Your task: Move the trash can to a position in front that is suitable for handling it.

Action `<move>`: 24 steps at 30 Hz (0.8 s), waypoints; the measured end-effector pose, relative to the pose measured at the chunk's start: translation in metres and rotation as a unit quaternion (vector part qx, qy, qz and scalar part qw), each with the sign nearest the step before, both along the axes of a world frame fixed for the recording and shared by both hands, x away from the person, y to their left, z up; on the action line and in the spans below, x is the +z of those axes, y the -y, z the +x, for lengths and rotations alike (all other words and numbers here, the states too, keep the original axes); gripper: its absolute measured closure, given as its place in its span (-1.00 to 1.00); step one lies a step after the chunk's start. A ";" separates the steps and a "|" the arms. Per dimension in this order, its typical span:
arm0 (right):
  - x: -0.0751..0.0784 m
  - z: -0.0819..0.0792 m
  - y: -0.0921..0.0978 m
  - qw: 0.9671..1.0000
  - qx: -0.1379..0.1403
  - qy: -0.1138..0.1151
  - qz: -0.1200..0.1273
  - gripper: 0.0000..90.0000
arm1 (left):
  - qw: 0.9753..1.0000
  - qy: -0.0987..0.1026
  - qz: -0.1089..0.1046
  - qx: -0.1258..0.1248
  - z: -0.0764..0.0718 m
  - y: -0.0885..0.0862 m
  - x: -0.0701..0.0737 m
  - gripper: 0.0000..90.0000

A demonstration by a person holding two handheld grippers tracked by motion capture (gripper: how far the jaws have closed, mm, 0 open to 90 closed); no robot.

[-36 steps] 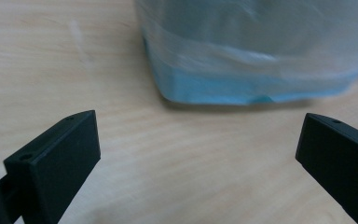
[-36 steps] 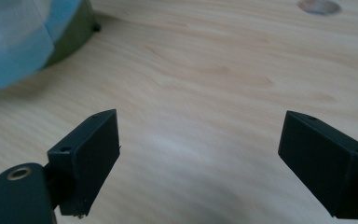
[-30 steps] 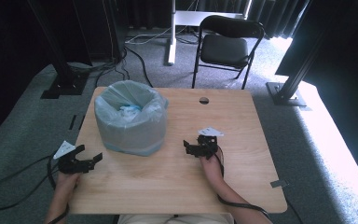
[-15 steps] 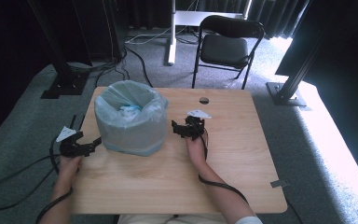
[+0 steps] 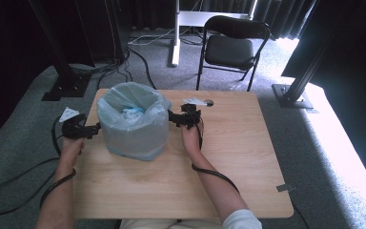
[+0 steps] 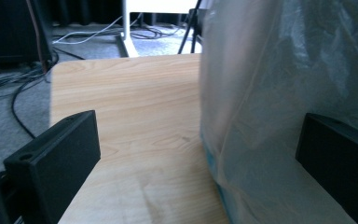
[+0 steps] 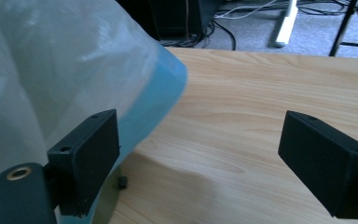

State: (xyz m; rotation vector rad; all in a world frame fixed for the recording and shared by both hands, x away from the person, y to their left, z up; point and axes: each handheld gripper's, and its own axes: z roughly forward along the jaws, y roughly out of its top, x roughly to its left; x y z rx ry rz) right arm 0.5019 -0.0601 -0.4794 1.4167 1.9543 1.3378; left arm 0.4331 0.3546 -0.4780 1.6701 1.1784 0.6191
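A light blue bin [image 5: 133, 125] lined with a translucent plastic bag stands on the left half of the wooden table [image 5: 238, 157]. My left gripper [image 5: 92, 129] is at the bin's left side, held open at the table's left edge. In the left gripper view the left gripper [image 6: 196, 158] has its jaws wide apart, and the bag [image 6: 284, 88] bulges in front of the right jaw. My right gripper [image 5: 171, 117] is open at the bin's right side. In the right gripper view the right gripper [image 7: 205, 158] straddles bare wood, with the bin's blue wall [image 7: 161, 91] and the bag [image 7: 51, 56] by its left jaw.
A small dark disc [image 5: 208, 102] lies near the table's far edge. A black folding chair [image 5: 233, 47] stands beyond the table. Black stand bases [image 5: 66, 86] and cables [image 5: 9, 191] lie on the carpet to the left. The table's right half is bare wood.
Both grippers have moved forward from the near part of the table to either side of the bin. The right one also shifted left toward it.
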 end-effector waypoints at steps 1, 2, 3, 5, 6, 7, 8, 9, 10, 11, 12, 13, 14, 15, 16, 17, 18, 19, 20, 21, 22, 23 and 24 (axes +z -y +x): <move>0.001 0.000 -0.002 1.000 0.004 -0.001 -0.003 -0.74 | 1.000 0.003 -0.004 -0.001 0.000 0.002 0.000 -1.00; 0.001 0.001 -0.004 1.000 0.007 0.000 -0.003 -0.74 | 1.000 0.007 -0.006 -0.005 0.000 0.003 0.000 -1.00; 0.001 0.001 -0.006 1.000 0.011 0.000 -0.003 -0.73 | 1.000 0.009 -0.006 -0.007 0.000 0.004 -0.001 -1.00; 0.003 0.003 -0.010 1.000 0.019 -0.004 -0.009 -0.74 | 1.000 0.008 -0.011 -0.010 -0.001 0.005 -0.003 -1.00; 0.003 0.003 -0.013 1.000 0.030 -0.001 -0.009 -0.74 | 1.000 0.005 -0.013 -0.013 -0.001 0.005 -0.004 -1.00; 0.004 0.004 -0.015 0.999 0.040 0.000 -0.012 -0.74 | 1.000 0.003 -0.011 -0.015 -0.001 0.005 -0.004 -1.00; 0.005 0.003 -0.017 0.999 0.050 0.002 -0.017 -0.74 | 1.000 0.002 -0.014 -0.019 -0.001 0.006 -0.005 -1.00; 0.005 0.002 -0.019 0.998 0.057 0.007 -0.012 -0.73 | 1.000 0.000 -0.011 -0.018 0.000 0.007 -0.006 -1.00; 0.006 0.001 -0.019 0.998 0.052 0.011 -0.017 -0.73 | 1.000 -0.001 -0.011 -0.019 0.000 0.007 -0.006 -1.00; 0.006 0.002 -0.019 0.998 0.053 0.009 -0.014 -0.73 | 1.000 -0.004 -0.014 -0.022 0.000 0.007 -0.006 -1.00; 0.006 0.002 -0.018 0.998 0.054 0.006 -0.007 -0.73 | 1.000 -0.006 -0.014 -0.023 0.000 0.007 -0.006 -1.00; 0.005 0.003 -0.017 0.998 0.058 0.006 -0.002 -0.73 | 1.000 -0.007 -0.010 -0.028 0.000 0.008 -0.006 -1.00; 0.005 0.003 -0.017 0.998 0.058 0.006 -0.002 -0.73 | 1.000 -0.007 -0.010 -0.028 0.000 0.008 -0.006 -1.00; 0.005 0.004 -0.016 0.998 0.059 0.004 -0.007 -0.72 | 0.999 -0.010 -0.004 -0.034 -0.001 0.009 -0.004 -1.00; 0.005 0.004 -0.016 0.998 0.062 0.001 -0.006 -0.72 | 0.999 -0.010 -0.004 -0.034 -0.001 0.009 -0.004 -1.00; 0.005 0.005 -0.015 0.998 0.065 -0.001 -0.004 -0.70 | 0.999 -0.014 0.002 -0.041 -0.001 0.010 -0.002 -1.00; 0.005 0.005 -0.015 0.998 0.065 -0.001 -0.004 -0.70 | 0.999 -0.014 0.002 -0.041 -0.001 0.010 -0.002 -1.00; 0.006 0.005 -0.013 0.998 0.069 -0.005 -0.003 -0.68 | 0.999 -0.015 0.008 -0.043 -0.003 0.012 -0.001 -1.00; 0.006 0.003 -0.013 0.998 0.067 -0.005 -0.003 -0.68 | 0.999 -0.015 0.008 -0.043 -0.003 0.012 -0.001 -1.00; 0.005 0.002 -0.011 0.998 0.066 -0.004 -0.001 -0.68 | 0.999 -0.014 0.011 -0.044 -0.004 0.015 0.000 -1.00; 0.004 0.001 -0.009 0.998 0.066 -0.004 0.001 -0.68 | 0.999 -0.014 0.011 -0.044 -0.004 0.015 0.000 -1.00; 0.004 -0.001 -0.006 0.998 0.064 -0.004 0.004 -0.68 | 0.999 -0.014 0.013 -0.048 -0.005 0.019 0.000 -1.00; 0.004 -0.001 -0.006 0.998 0.064 -0.004 0.004 -0.68 | 0.999 -0.014 0.013 -0.048 -0.005 0.019 0.000 -1.00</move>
